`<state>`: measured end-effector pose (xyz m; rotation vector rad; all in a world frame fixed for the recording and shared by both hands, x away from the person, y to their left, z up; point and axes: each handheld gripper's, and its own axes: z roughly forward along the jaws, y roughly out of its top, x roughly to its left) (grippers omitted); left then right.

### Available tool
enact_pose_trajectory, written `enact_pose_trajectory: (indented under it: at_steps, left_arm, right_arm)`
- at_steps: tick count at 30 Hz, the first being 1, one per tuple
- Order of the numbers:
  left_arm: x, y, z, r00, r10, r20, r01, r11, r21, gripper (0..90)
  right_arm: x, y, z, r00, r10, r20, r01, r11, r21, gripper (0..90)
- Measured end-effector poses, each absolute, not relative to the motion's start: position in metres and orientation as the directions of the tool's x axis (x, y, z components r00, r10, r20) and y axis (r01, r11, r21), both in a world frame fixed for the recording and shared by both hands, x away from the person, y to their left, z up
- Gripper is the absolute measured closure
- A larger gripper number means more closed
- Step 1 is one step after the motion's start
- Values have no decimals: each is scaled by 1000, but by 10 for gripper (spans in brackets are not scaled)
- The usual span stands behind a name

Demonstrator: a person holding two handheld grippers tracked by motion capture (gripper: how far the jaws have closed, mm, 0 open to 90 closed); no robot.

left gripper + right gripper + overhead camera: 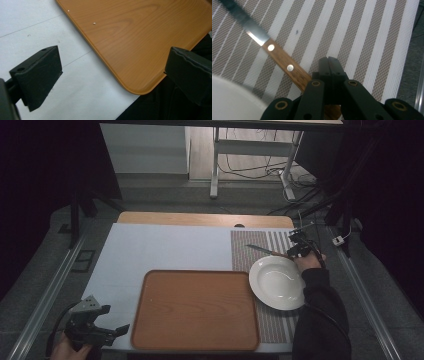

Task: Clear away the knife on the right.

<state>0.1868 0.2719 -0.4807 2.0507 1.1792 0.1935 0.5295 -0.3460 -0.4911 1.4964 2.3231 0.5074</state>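
- The desk (150, 247), covered with a pale sheet, carries everything; its near left corner is where the left gripper (111, 334) hovers, fingers spread wide apart with nothing between them, the rounded corner of the tray just ahead of them in the left gripper view.
- The rectangular orange-brown wooden tray (195, 310) lies bare at the near middle of the desk, stiff and flat.
- The brown-and-white striped woven placemat (260, 245) lies at the right, just beside the tray, with the plate on it.
- The round white ceramic plate (277, 282) is breakable and glossy, so a knock from the knife could chip it.
- The right gripper (298, 249) is at the far right of the mat, beyond the plate; its fingers are pressed together, and the knife's handle passes under or beside them.
- The table knife with a steel blade and riveted wooden handle (283, 61) sits just beyond the plate's far rim, blade pointing left. I judge it light and rigid; the wooden handle offers better friction than the slick blade, so the hold belongs on the handle near its end.
- Hard to make out: whether the clenched fingers truly pinch the handle or merely lie against it, since the gripper's own body covers the handle's end; the blade tip is blurred.
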Motion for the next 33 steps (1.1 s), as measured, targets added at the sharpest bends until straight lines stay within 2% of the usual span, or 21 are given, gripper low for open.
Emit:
enact_pose_trajectory:
  at_steps: [14, 19, 23, 25, 27, 30, 33]
  left_arm:
    - [187, 271, -481, 566, 794, -220, 680, -299, 669, 14]
    - [187, 271, -481, 566, 795, -219, 679, -299, 670, 14]
    - [187, 271, -481, 566, 794, -220, 680, -300, 669, 15]
    - [187, 271, -481, 566, 795, -219, 679, -300, 670, 15]
    - [187, 271, -481, 567, 794, -219, 680, -300, 669, 15]
    - [187, 271, -481, 566, 795, -219, 680, -300, 669, 15]
    - [187, 271, -481, 566, 795, -219, 679, -299, 670, 15]
  right_arm:
    - [513, -348, -488, -444, 896, -17, 814, 412, 410, 899]
    - [513, -347, -484, -445, 895, -35, 804, 416, 426, 890]
    - [514, -346, -471, -413, 910, -36, 789, 377, 485, 723]
    - [516, -343, -465, -404, 915, -25, 776, 357, 521, 579]
    - [517, -339, -461, -406, 913, -19, 755, 347, 557, 481]
    - [520, -328, -457, -400, 916, -31, 739, 342, 580, 264]
    - [522, -317, -457, -411, 911, -23, 737, 347, 581, 193]
